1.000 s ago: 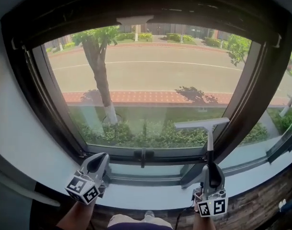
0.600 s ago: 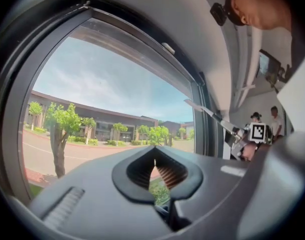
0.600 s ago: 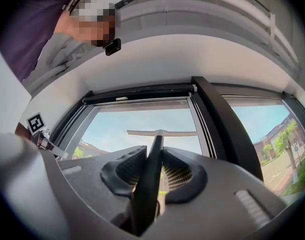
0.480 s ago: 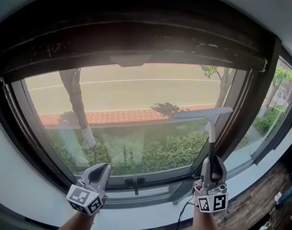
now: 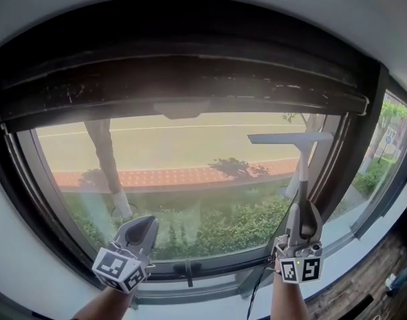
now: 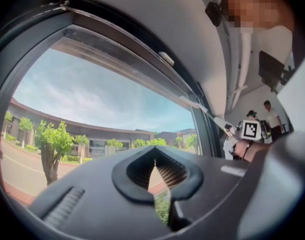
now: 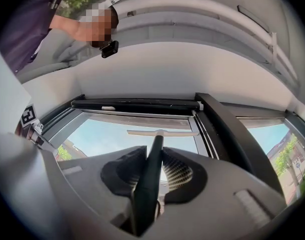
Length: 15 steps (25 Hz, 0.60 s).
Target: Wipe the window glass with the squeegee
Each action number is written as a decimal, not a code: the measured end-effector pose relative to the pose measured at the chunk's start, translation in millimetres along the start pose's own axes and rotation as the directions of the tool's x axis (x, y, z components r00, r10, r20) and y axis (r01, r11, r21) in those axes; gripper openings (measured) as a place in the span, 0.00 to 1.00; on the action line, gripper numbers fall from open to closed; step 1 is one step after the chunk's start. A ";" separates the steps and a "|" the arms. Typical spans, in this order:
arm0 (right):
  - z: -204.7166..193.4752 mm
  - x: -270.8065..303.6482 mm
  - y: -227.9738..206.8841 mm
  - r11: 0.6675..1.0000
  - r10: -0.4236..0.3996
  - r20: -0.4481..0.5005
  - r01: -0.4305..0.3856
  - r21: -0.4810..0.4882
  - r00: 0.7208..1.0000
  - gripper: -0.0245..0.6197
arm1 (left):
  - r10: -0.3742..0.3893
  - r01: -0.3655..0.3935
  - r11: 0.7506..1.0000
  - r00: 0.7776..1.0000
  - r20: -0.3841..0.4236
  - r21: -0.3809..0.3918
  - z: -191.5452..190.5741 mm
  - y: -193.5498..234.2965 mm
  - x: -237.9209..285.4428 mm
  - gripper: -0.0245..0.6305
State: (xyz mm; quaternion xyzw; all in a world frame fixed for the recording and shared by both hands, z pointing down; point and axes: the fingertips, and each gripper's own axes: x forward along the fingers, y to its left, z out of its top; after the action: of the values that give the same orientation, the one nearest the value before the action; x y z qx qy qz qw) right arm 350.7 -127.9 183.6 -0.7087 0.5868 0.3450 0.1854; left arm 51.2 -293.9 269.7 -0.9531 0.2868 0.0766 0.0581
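While my right claw (image 5: 302, 210) (image 7: 155, 170) is clamped on it, the squeegee (image 5: 300, 172) (image 7: 148, 181) stands upright, its dark handle pinched between both jaws.

Item, squeegee head: a pale crossbar, level, high on the right side of the window glass (image 5: 190, 185) (image 7: 107, 134). It sits just under the top rail and beside the right upright of the window frame (image 5: 190, 72). Whether its edge touches the pane I cannot tell.

Item, my left claw (image 5: 147, 223) (image 6: 155, 173): jaws brought together at the tips with nothing between them. It is held low at the left of the pane, well apart from the squeegee.

Item, window frame: dark, with a heavy top rail and a small latch (image 5: 188, 271) on the bottom rail, between my two claws.

Item, seen through the glass: a tree trunk (image 5: 109, 169) at the left, a green hedge (image 5: 243, 229) along the bottom, a brick pavement (image 5: 170, 177) behind it and a road (image 5: 177, 145) beyond.
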 end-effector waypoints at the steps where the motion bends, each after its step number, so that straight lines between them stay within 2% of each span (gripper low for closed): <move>1: 2.2 6.1 -1.7 1.000 0.003 0.012 -0.003 -0.003 1.000 0.20 | -0.003 0.003 1.000 1.000 0.014 0.009 7.9 0.2 3.8 0.04; 6: 14.7 40.7 -7.2 1.000 0.003 0.076 -0.002 -0.014 0.997 0.20 | -0.005 0.003 0.999 0.999 0.051 0.045 35.9 4.1 13.7 0.04; 15: 28.0 83.4 -9.9 1.000 -0.004 0.151 0.007 -0.019 0.989 0.20 | 0.032 -0.034 0.998 0.999 0.034 0.056 42.7 19.9 9.9 0.04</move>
State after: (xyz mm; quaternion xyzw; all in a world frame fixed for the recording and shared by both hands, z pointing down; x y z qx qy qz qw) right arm 358.6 -165.5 103.9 -0.6839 0.5658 0.4029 0.2231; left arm 43.4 -309.2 224.7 -0.9449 0.3035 0.0850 0.0886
